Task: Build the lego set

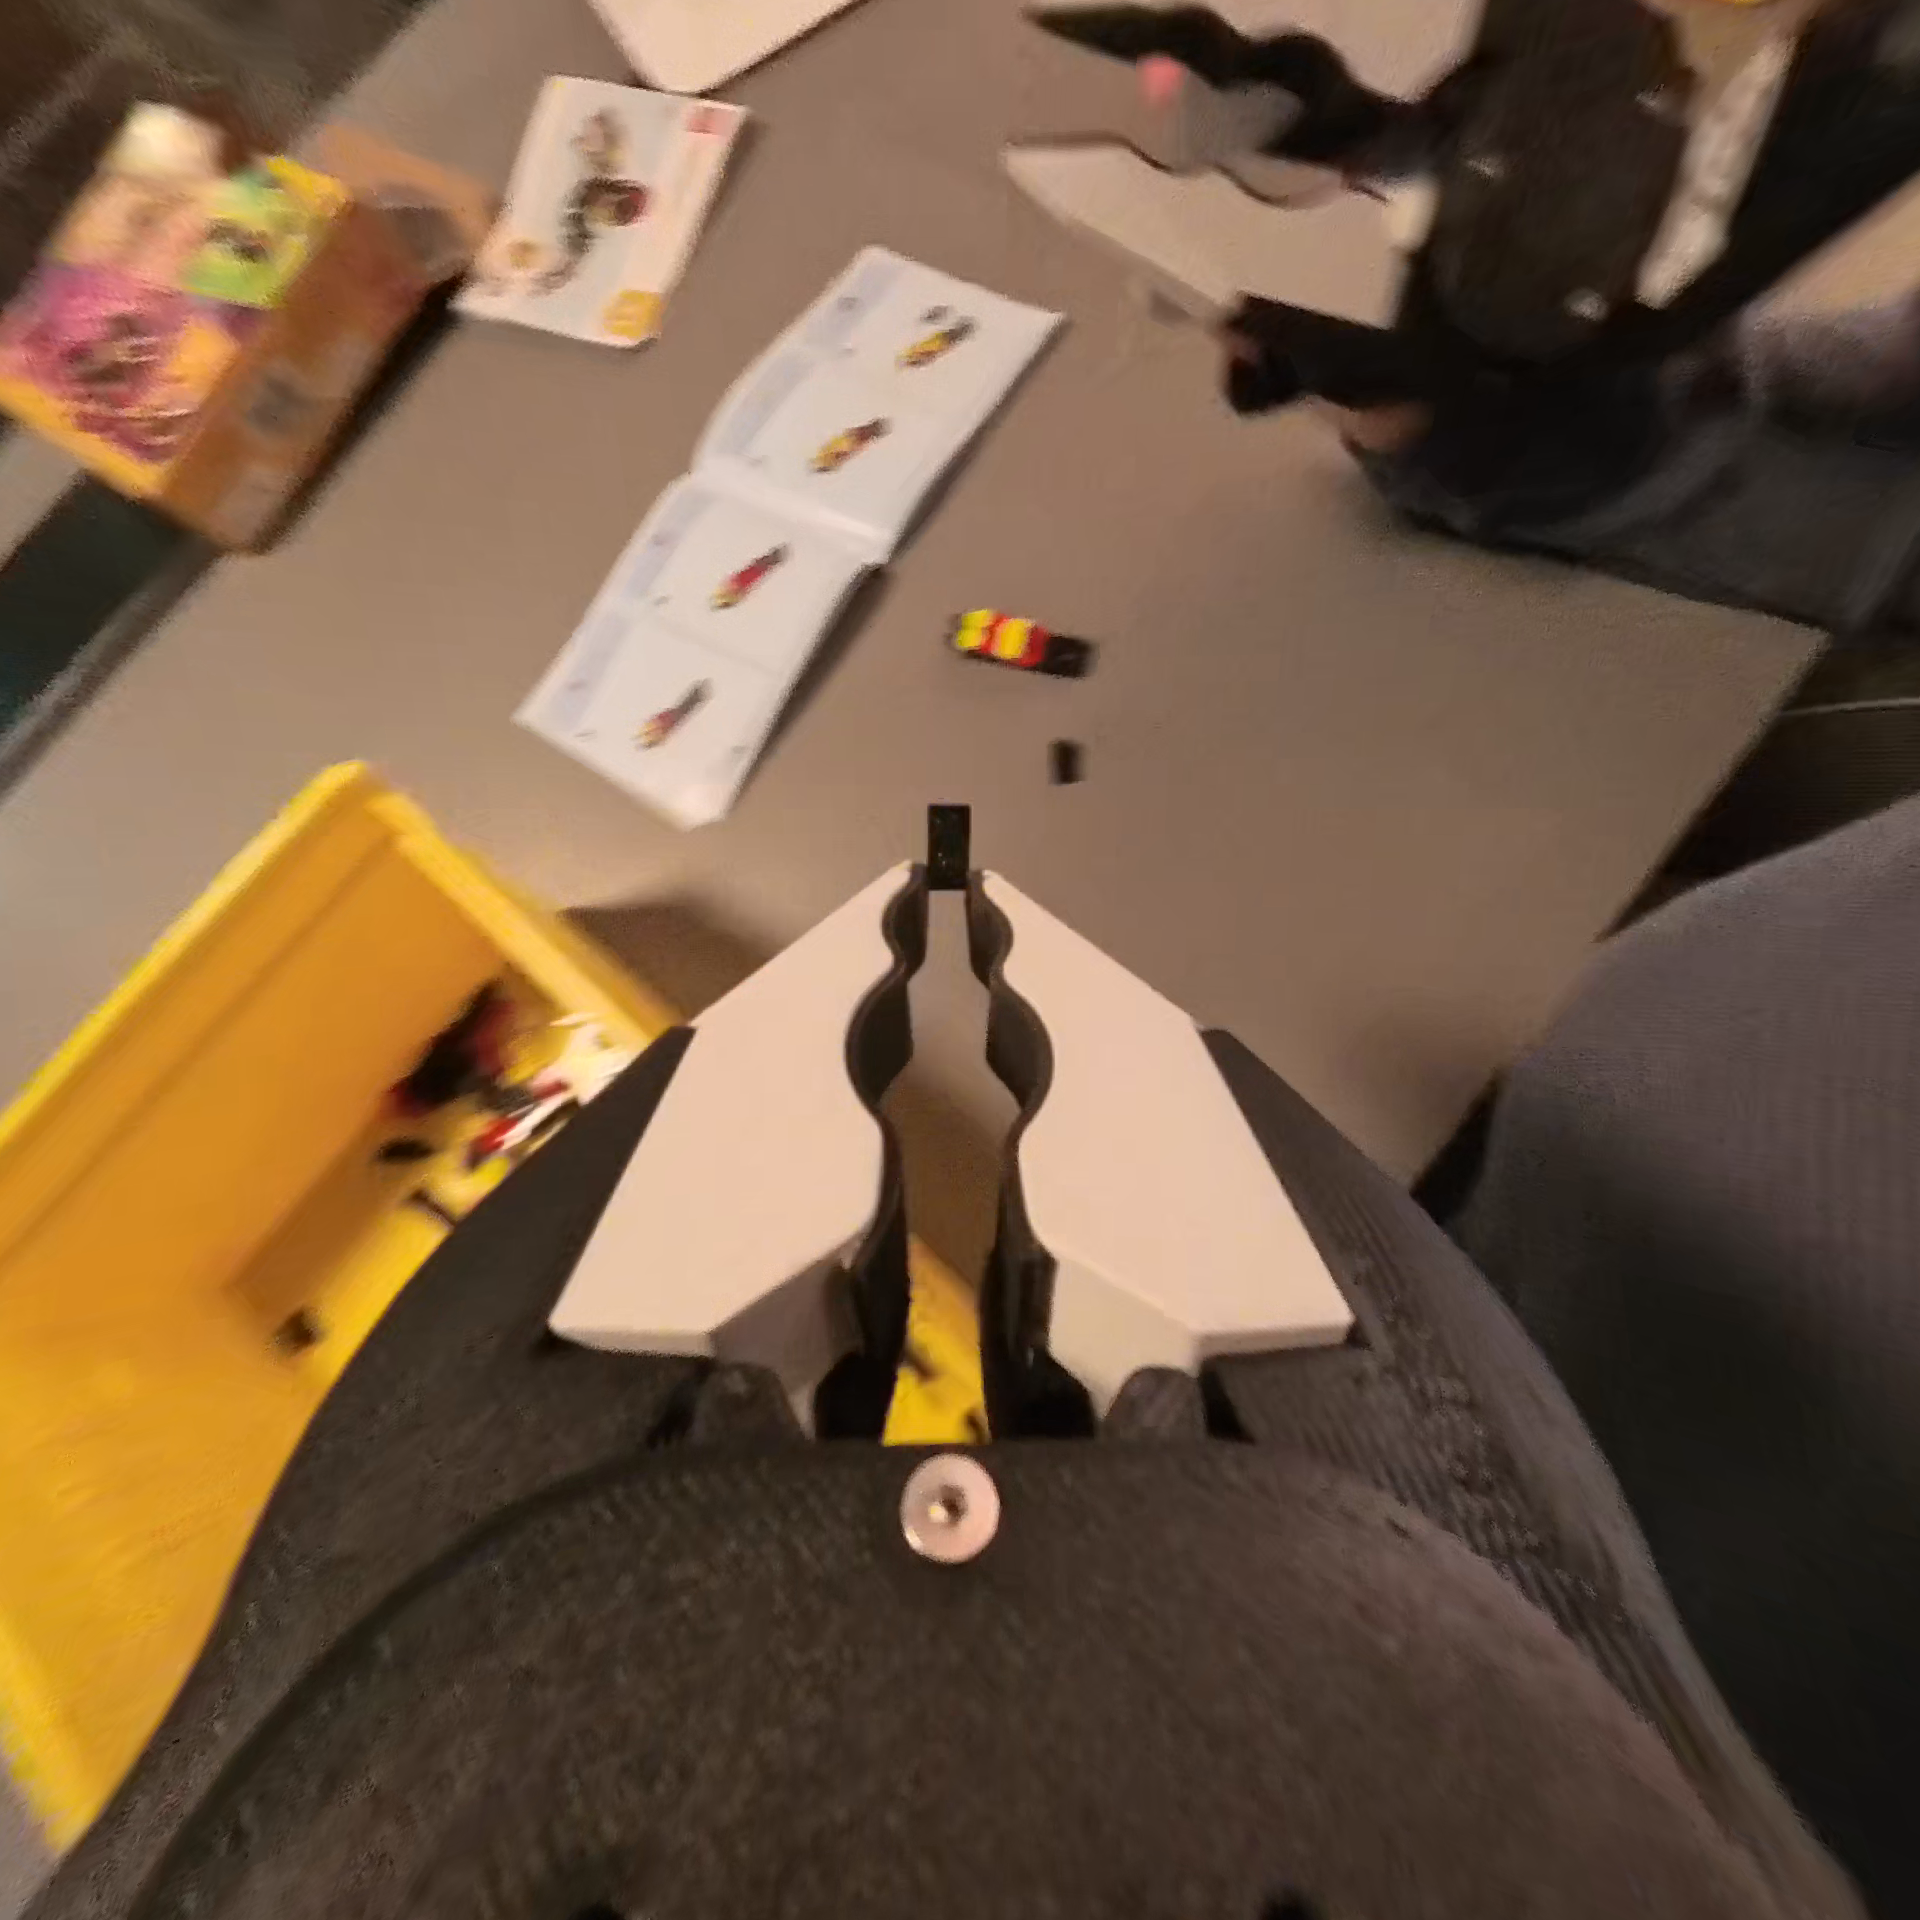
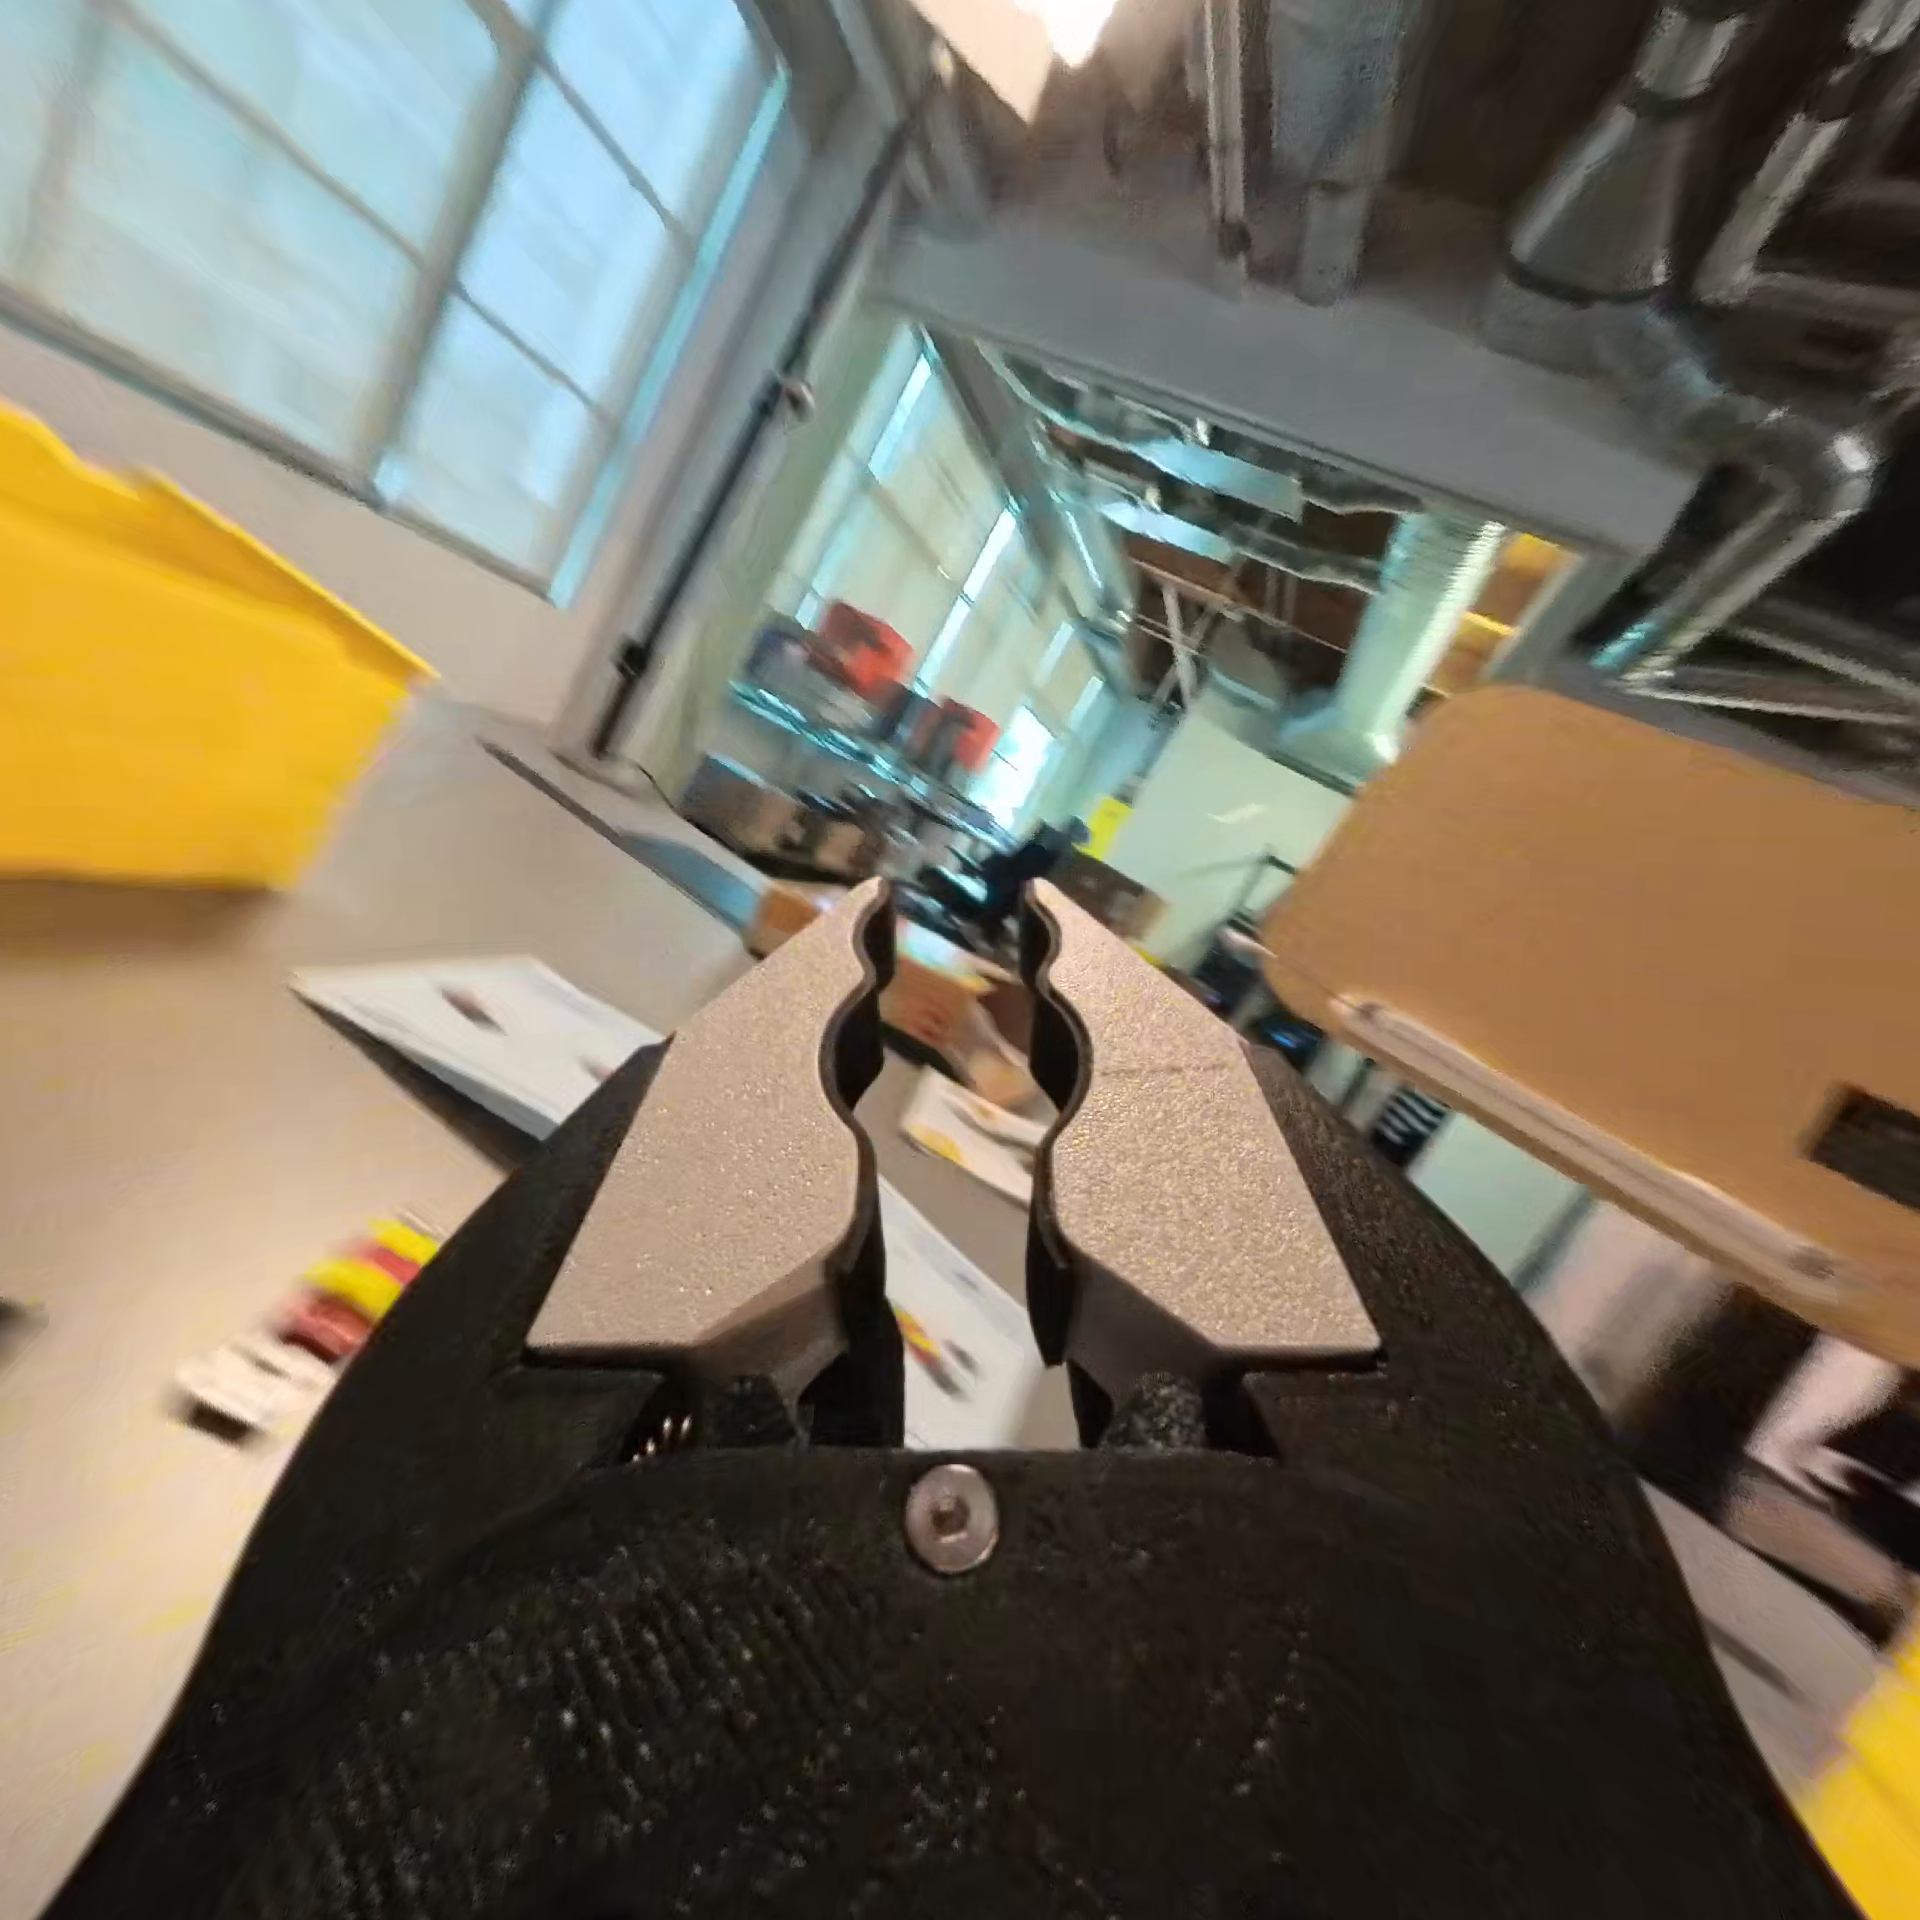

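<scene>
My left gripper [image 1: 948, 878] is shut on a small black lego piece [image 1: 949, 840] that sticks out past its fingertips, held above the grey table [image 1: 1299, 883]. A partly built model [image 1: 1018, 644] of yellow, red and black bricks lies on the table beyond it, with a loose black piece [image 1: 1065, 761] in front of it. My right gripper [image 2: 956, 904] is open and empty, tilted up toward the room. The model shows blurred at the lower left of the right wrist view [image 2: 348, 1299].
An open instruction booklet [image 1: 790, 520] lies left of the model. A yellow bin [image 1: 208, 1143] with loose bricks stands at the near left. A second booklet [image 1: 613, 208] and a colourful box [image 1: 197, 322] lie farther back. A person in dark clothes [image 1: 1538, 208] sits at the far right. My hands' fingertips stand some 20 cm from each other.
</scene>
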Action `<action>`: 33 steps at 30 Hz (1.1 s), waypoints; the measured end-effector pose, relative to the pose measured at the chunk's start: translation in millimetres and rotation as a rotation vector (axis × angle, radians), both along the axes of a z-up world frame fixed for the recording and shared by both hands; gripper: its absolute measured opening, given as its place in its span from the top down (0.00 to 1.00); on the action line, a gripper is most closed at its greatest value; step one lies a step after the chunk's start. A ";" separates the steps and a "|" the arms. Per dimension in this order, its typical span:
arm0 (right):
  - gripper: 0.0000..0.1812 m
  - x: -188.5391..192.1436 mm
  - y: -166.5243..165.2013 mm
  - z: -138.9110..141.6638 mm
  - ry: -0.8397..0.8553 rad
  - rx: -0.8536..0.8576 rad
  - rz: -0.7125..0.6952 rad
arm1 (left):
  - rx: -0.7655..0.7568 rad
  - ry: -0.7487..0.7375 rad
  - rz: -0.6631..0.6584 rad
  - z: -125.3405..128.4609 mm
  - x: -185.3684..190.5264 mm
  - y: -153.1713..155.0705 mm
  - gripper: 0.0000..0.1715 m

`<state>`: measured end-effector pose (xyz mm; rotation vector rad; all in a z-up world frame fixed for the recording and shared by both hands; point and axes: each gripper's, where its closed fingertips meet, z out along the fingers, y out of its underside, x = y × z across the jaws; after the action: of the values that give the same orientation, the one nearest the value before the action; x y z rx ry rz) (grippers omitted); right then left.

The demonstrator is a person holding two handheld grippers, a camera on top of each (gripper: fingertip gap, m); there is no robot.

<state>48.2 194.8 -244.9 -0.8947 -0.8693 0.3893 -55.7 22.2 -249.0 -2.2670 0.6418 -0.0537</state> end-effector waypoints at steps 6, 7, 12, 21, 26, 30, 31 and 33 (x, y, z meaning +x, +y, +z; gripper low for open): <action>0.88 55.9 63.1 -16.9 -0.032 -0.076 -0.097 | -0.174 -0.097 -0.128 -73.5 98.3 26.8 0.96; 0.88 55.6 64.6 -17.8 -0.020 -0.101 -0.079 | -0.199 -0.086 -0.123 -86.4 102.9 35.9 0.96; 0.88 41.6 52.9 -22.1 -0.052 -0.092 -0.008 | -0.338 -0.097 -0.105 -126.9 126.0 62.8 0.96; 0.88 35.8 51.0 -22.8 -0.038 -0.121 0.019 | -0.387 -0.017 -0.116 -145.1 156.0 80.6 0.96; 0.88 37.4 50.9 -22.8 -0.045 -0.113 0.017 | -0.279 -0.094 -0.080 -124.9 147.1 75.3 0.70; 0.88 30.0 44.6 -27.1 -0.071 -0.124 0.056 | 0.000 -0.245 0.065 -84.6 101.6 71.5 0.68; 0.87 27.3 43.0 -29.5 -0.088 -0.125 0.067 | 0.063 -0.288 0.103 -76.8 88.9 69.4 0.68; 0.87 25.5 42.4 -32.3 -0.110 -0.120 0.070 | 0.141 -0.346 0.149 -69.0 70.1 64.2 0.66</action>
<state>73.7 237.2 -277.3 -1.0051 -0.9883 0.4599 14.4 86.5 -317.9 -2.0939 0.2833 -0.3109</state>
